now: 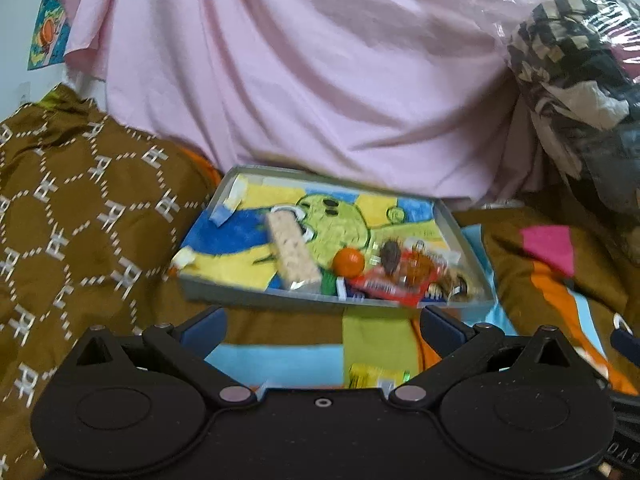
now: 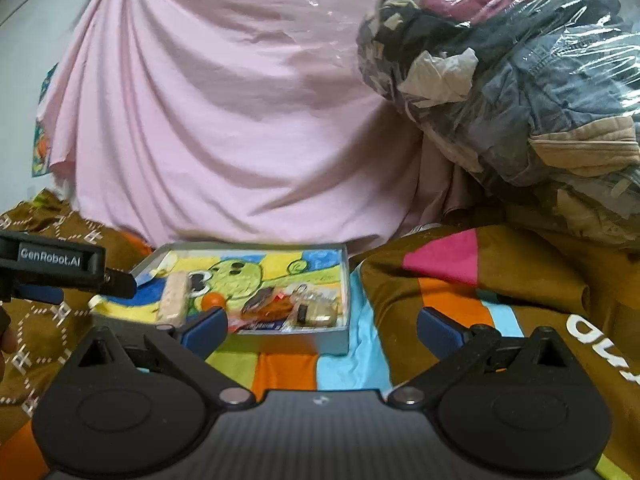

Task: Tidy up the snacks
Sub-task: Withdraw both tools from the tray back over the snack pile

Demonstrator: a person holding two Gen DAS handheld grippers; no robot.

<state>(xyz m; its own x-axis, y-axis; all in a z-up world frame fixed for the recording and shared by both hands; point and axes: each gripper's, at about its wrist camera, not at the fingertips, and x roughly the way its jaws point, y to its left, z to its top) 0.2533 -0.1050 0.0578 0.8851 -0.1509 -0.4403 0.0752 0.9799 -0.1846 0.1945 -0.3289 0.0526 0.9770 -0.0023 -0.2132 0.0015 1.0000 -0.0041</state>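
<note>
On the bed, or whatever soft surface lies under it, a brown blanket with blocks of orange, light blue, green and pink (image 2: 460, 284) is spread out, and a shallow grey cardboard tray lined with a child's crayon drawing of a green creature (image 1: 256, 297) sits on it. Snacks are gathered toward the tray's near right corner: a long pale puffed-rice bar in clear wrap (image 1: 292, 252) lies diagonally near the middle, a small orange ball-shaped sweet (image 1: 349, 261) rests just beside its right side, and a red crinkly packet (image 1: 384, 286) sits among a blurred heap of small brown wrapped pieces that I cannot tell apart. A yellow-green wrapper (image 1: 370, 376) lies on the blanket outside the tray, close under the left gripper (image 1: 324, 326).

Both tools hang short of the tray with nothing between their blue-padded fingers — the left gripper's jaws are spread wide, and the right gripper (image 2: 322, 326) has its jaws spread too, to the tray's near right. From the right wrist view the left tool's black body shows at the left edge.

Behind the tray a pale pink sheet (image 1: 288, 80) hangs in loose folds, covering most of the backdrop. A brown cloth with white geometric print (image 1: 80, 200) bunches at the left, and a clear plastic bag stuffed with clothes (image 2: 520, 80) bulges at the right. A colourful paper drawing (image 1: 48, 28) is stuck on the white wall.
</note>
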